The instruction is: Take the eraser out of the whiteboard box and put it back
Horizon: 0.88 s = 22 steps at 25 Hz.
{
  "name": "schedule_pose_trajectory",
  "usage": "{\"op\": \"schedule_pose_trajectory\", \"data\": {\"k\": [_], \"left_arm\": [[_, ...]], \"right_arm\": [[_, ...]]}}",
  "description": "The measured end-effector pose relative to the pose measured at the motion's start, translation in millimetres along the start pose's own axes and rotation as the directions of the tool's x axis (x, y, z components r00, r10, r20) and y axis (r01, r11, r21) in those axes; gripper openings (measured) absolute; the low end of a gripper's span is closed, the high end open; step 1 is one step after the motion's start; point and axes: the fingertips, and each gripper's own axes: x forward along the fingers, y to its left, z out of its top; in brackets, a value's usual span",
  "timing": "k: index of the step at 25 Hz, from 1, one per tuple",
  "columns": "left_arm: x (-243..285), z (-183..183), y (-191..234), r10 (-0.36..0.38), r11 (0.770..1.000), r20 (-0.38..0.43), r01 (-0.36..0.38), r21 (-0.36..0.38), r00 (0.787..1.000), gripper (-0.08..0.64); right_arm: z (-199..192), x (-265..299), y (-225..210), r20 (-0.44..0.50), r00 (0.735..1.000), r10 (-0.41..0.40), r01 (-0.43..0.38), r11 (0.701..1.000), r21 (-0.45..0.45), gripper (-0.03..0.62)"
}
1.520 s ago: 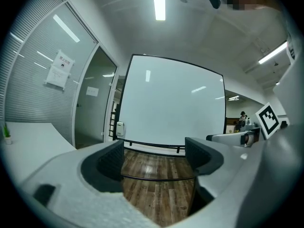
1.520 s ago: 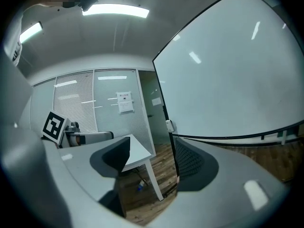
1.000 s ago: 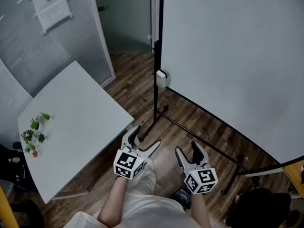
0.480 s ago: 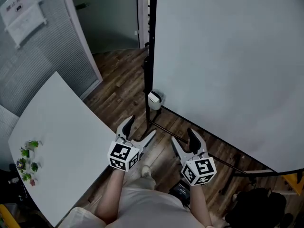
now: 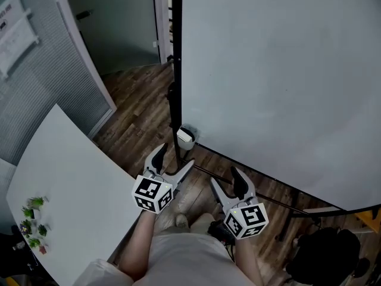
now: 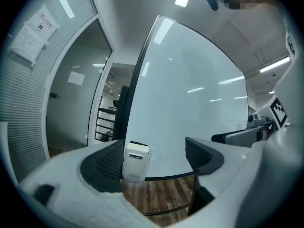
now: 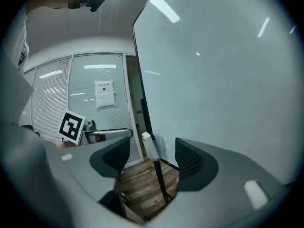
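Stands on wood floor before whiteboard, at its lower left corner. Holds left gripper low and forward with fingers spread wide, clamping nothing. Holds right gripper just beside it, likewise with fingers spread and empty. Points both toward box, fixed by black post at the board's bottom edge. Shows eraser standing upright inside box, top poking above the rim. Frames box between the pads in left gripper view, close by left pad, though clear of the gripper in head view. Frames it between the pads in right gripper view too, farther off and touching neither. Has white table at left, with small plants on it, and glass wall with blinds beyond
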Motion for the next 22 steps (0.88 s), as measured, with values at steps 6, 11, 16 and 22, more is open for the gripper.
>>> {"op": "schedule_pose_trajectory", "data": {"k": [6,11,16,22], "left_arm": [[15,5,3,-0.016,1.000,-0.003,0.016,0.004,1.000,0.399],[22,9,15,-0.002,1.000,0.009,0.002,-0.002,1.000,0.399],[34,3,22,0.004,1.000,-0.004,-0.005,-0.017,1.000,0.399],[45,-2,32,0.002,1.000,-0.024,-0.002,-0.028,1.000,0.397]], "right_arm": [[10,14,-12,0.023,1.000,0.003,-0.003,1.000,0.010,0.293],[17,23,-12,0.034,0.999,0.020,-0.020,1.000,-0.010,0.296],[21,26,-25,0.044,0.999,0.015,-0.015,1.000,0.002,0.296],[15,38,-29,0.023,1.000,0.021,-0.021,1.000,0.014,0.296]]}}
